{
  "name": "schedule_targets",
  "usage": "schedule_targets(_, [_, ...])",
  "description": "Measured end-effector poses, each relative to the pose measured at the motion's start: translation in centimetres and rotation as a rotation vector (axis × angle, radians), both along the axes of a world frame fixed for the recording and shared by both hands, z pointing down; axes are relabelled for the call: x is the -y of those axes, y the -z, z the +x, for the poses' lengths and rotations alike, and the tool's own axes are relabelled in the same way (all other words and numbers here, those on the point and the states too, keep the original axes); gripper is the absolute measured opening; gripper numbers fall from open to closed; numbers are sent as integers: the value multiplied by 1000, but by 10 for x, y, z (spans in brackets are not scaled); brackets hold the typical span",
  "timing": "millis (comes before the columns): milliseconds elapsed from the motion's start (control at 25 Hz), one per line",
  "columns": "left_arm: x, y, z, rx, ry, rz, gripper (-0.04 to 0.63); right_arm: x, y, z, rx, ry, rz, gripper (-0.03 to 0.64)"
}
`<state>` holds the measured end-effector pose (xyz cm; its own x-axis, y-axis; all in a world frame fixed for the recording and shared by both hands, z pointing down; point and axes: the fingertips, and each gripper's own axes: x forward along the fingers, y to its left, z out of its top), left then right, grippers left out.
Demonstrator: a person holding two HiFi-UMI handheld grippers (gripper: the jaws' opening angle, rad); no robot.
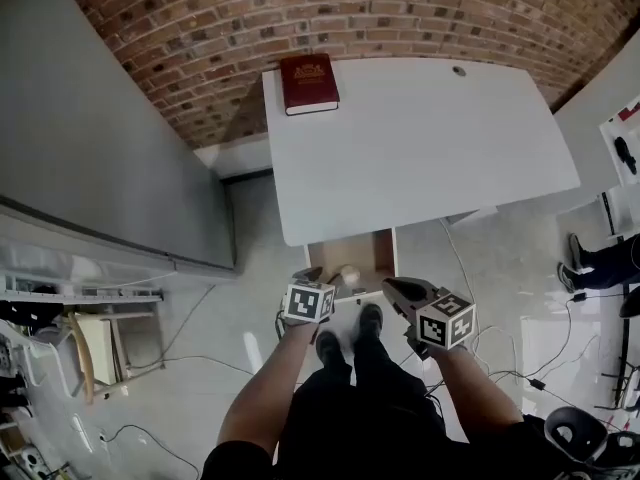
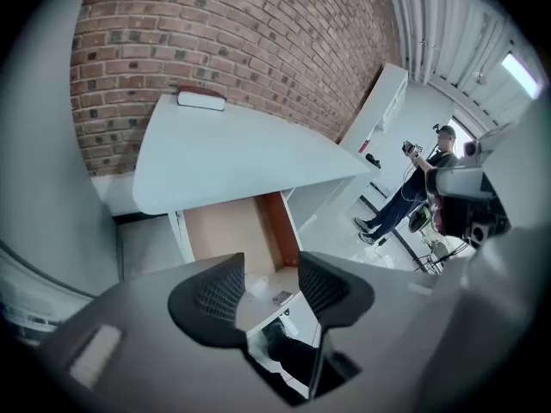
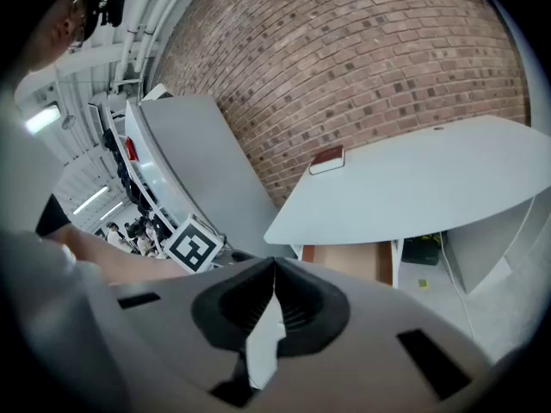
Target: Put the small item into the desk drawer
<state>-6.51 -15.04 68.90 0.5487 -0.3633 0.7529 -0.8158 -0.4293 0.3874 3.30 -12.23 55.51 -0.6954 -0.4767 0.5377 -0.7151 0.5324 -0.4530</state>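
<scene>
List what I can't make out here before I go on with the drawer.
Small item: too small to identify, head and left gripper views.
Drawer front: head view, partly behind the left gripper.
Drawer back: under the desk, every view.
Book title: too small, every view.

Head view steeply down on desk [image 1: 430,148]; both gripper views low, near, twd shared drawer [image 2: 219,231].

Red brick wall [image 1: 400,8] behind the white desk [image 1: 430,138]. Plain grey partition [image 1: 90,118] left of the desk, reaching back to the brick. Pale speckled floor [image 1: 250,318] in front of the desk, with loose cables [image 1: 480,298] trailing towards its right.
</scene>
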Motion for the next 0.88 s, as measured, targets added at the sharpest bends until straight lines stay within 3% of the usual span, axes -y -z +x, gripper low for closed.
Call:
schedule_targets(240, [-14, 31, -27, -10, 30, 48, 166, -11, 35, -15, 2, -13, 57, 12])
schedule_targets(560, [-40, 60, -57, -67, 82, 76, 100, -38, 42, -17, -13, -47, 62, 12])
schedule_targets(680, [-46, 73, -64, -72, 74, 100, 83, -45, 44, -14, -11, -69, 64, 12])
schedule_targets(880, [-40, 104, -64, -31, 14, 205, 67, -49, 59, -17, -7, -61, 96, 12])
